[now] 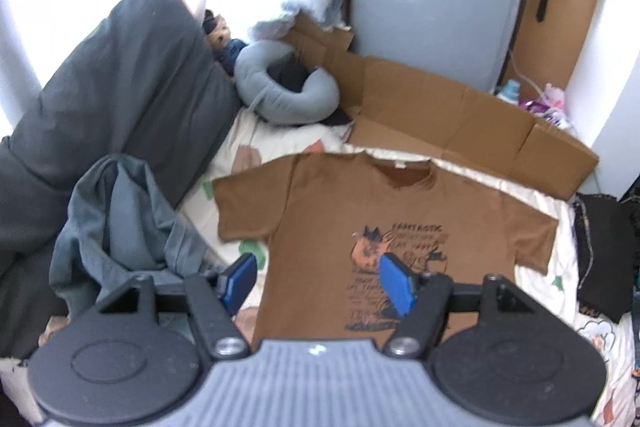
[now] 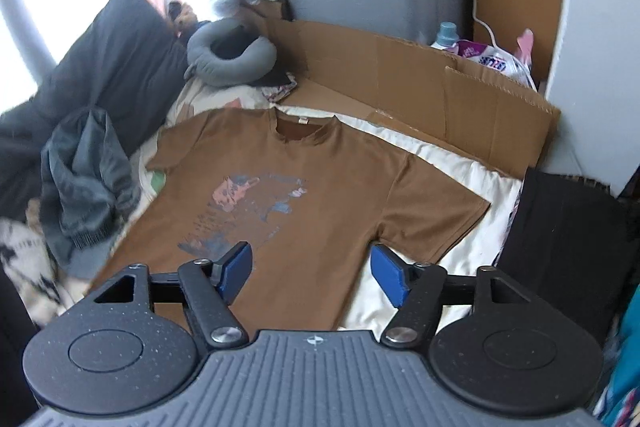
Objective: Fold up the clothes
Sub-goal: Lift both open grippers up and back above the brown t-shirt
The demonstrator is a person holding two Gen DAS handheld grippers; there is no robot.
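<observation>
1. Brown T-shirt (image 1: 372, 227) spread flat, picture side up, in the middle of the bed (image 2: 452, 163)
2. Left hand-held gripper (image 1: 318, 281) wide open above the shirt's left edge, holding nothing
3. Right hand-held gripper (image 2: 312, 273) wide open above the shirt's right edge, holding nothing
4. Grey clothes (image 1: 120, 223) heaped by the bed's left edge

Left black two-finger gripper (image 1: 318, 283): blue rectangular fingertip pads (image 1: 394, 285), silver pivot screws, two round black discs, ribbed grey housing at lower centre. Right black two-finger gripper (image 2: 312, 273): same build, white-speckled, darker ribbed housing.
</observation>
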